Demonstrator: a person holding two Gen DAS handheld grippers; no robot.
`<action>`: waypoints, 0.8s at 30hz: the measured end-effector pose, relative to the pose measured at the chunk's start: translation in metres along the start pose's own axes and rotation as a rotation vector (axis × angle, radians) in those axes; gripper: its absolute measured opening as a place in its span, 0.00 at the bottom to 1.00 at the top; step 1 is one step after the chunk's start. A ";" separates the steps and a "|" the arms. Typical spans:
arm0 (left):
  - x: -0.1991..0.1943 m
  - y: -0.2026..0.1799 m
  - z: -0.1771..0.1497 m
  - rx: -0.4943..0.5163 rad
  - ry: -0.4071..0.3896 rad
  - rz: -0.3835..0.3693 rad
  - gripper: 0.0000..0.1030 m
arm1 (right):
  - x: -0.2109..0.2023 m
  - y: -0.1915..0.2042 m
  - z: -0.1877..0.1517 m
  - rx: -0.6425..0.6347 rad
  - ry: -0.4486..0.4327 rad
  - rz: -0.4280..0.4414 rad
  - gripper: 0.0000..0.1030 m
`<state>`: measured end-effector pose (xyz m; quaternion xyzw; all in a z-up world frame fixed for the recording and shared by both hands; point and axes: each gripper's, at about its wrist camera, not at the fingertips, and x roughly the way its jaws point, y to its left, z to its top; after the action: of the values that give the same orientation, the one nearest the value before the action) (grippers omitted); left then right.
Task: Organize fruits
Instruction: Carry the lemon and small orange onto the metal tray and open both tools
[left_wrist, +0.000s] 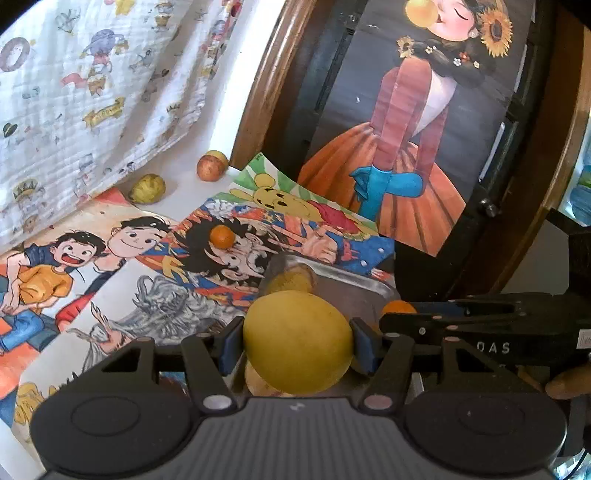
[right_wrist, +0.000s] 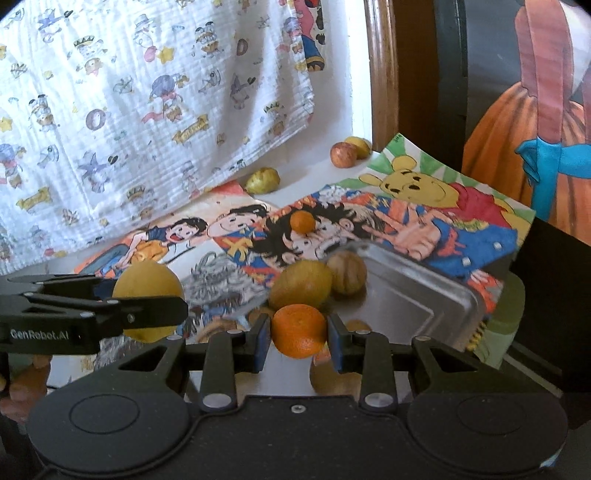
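Note:
My left gripper (left_wrist: 297, 343) is shut on a large yellow fruit (left_wrist: 297, 339), held just above the near left corner of a metal tray (left_wrist: 354, 282). In the right wrist view my right gripper (right_wrist: 299, 338) is shut on an orange (right_wrist: 299, 330) over the same tray (right_wrist: 406, 299). Inside the tray lie a yellow-green fruit (right_wrist: 301, 284) and a tan round fruit (right_wrist: 347, 273). A small orange (right_wrist: 302, 221) rests on the cartoon poster beyond the tray. Further back lie a yellow fruit (right_wrist: 263, 180), a red apple (right_wrist: 342, 155) and another yellow fruit (right_wrist: 360, 146).
Cartoon posters (left_wrist: 110, 266) cover the table. A printed white cloth (left_wrist: 92, 92) hangs at the back left. A wood-framed dark panel with a painted figure (left_wrist: 406, 129) stands at the back right. A hand (left_wrist: 565, 384) holds the right gripper's handle.

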<state>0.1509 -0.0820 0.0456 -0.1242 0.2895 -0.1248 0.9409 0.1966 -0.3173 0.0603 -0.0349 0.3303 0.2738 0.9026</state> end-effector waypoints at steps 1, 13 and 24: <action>0.000 -0.002 -0.002 0.002 0.003 -0.002 0.63 | -0.002 0.000 -0.004 0.001 0.001 -0.004 0.34; 0.010 -0.020 -0.024 0.054 0.091 -0.029 0.63 | -0.001 -0.006 -0.045 -0.008 0.023 -0.038 0.34; 0.031 -0.024 -0.038 0.077 0.177 -0.032 0.63 | 0.009 -0.008 -0.068 -0.031 0.046 -0.044 0.34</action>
<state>0.1499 -0.1208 0.0061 -0.0809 0.3644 -0.1611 0.9136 0.1675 -0.3362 0.0010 -0.0623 0.3458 0.2581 0.9000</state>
